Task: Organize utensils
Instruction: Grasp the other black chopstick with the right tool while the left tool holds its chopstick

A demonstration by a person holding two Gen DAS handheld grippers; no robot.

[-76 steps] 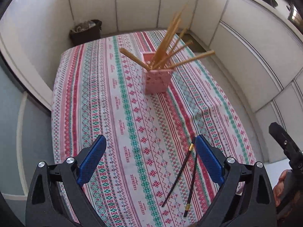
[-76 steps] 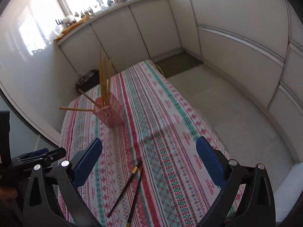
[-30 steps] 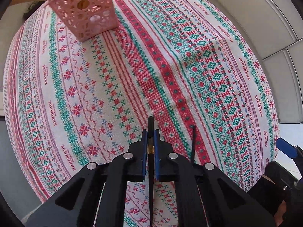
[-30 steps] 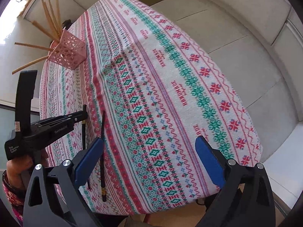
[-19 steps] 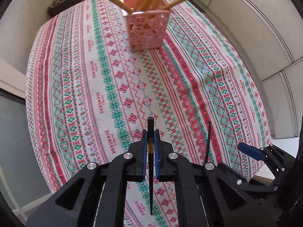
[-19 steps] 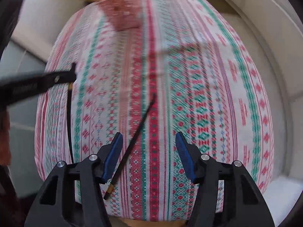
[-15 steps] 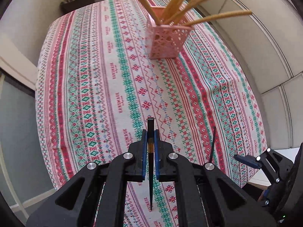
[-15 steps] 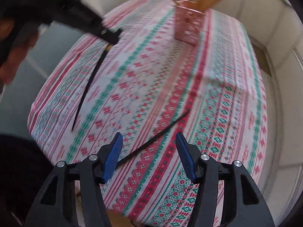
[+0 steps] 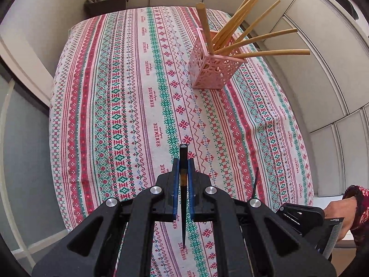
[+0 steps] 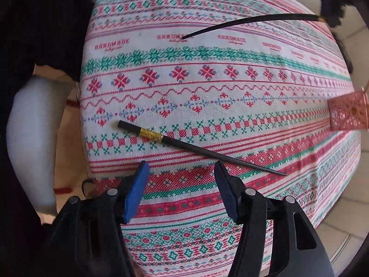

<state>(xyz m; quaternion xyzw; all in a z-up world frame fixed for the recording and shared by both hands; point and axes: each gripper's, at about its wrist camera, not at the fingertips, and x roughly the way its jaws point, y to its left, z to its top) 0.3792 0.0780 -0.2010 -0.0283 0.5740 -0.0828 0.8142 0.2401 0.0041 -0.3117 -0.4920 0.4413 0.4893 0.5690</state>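
One chopstick gripped, one left lying

A black chopstick (image 9: pixel 183 184) is pinched by the left claw (image 9: pixel 182 173); the right claw (image 10: pixel 181 173) is being opened (nothing between) over the second chopstick (image 10: pixel 196 149) on the worktop (image 10: pixel 230 87).

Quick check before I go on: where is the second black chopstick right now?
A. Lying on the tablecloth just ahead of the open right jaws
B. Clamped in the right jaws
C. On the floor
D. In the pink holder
A: the chopstick lies flat on the tablecloth just beyond the right gripper, whose jaws are opening with nothing between them.
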